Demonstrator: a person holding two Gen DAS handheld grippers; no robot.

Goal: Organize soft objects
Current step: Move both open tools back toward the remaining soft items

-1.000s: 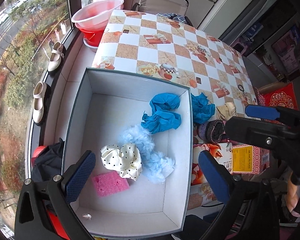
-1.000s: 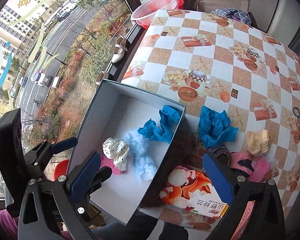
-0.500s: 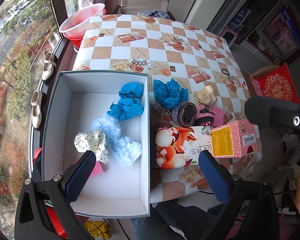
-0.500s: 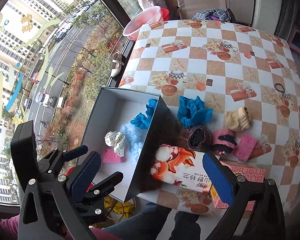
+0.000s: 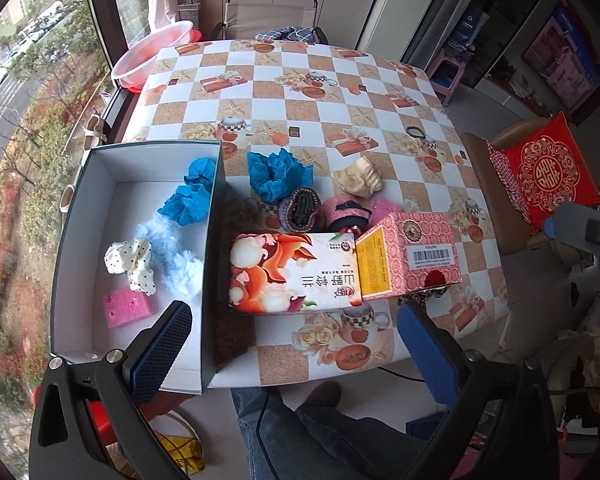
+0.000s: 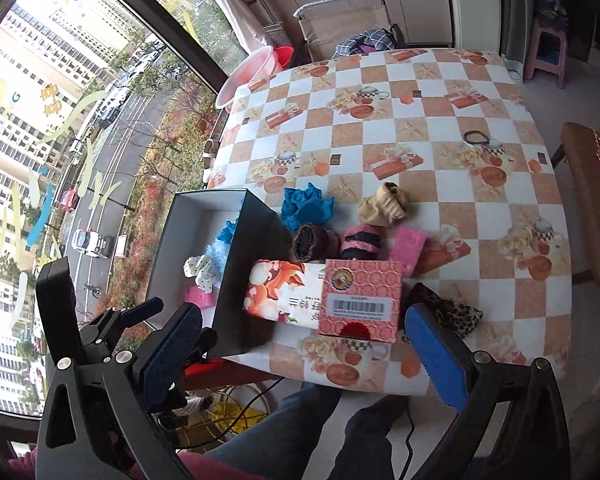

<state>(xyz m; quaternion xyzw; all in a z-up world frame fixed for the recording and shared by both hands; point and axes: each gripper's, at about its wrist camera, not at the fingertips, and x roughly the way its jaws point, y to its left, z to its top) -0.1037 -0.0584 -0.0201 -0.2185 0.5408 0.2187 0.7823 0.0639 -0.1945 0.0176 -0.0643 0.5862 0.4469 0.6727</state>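
Observation:
An open grey box [image 5: 100, 236] at the table's front left holds two blue cloths [image 5: 188, 202], a fluffy pale-blue scrunchie [image 5: 180, 258], a polka-dot scrunchie [image 5: 130, 258] and a pink sponge [image 5: 126, 306]. Right of the box [image 6: 252, 248] lie a blue cloth [image 6: 306, 210], a beige scrunchie [image 6: 384, 204], a dark knitted roll [image 6: 314, 240], a pink band [image 6: 360, 240], a pink sponge [image 6: 410, 244] and a leopard-print piece [image 6: 448, 312]. My left gripper [image 5: 296, 344] and right gripper [image 6: 304, 354] hang open and empty off the table's front edge.
A printed tissue pack [image 5: 292, 272] and a pink carton [image 5: 408, 258] lie in front of the loose items. A hair tie [image 6: 476, 136] lies farther back. Red basins [image 5: 152, 54] stand by the window. A person's legs [image 5: 320, 432] are below, and a red cushion [image 5: 544, 170] sits on a chair at right.
Both grippers have drawn back and up from over the box to beyond the table's front edge. Nothing on the table or in the box has moved.

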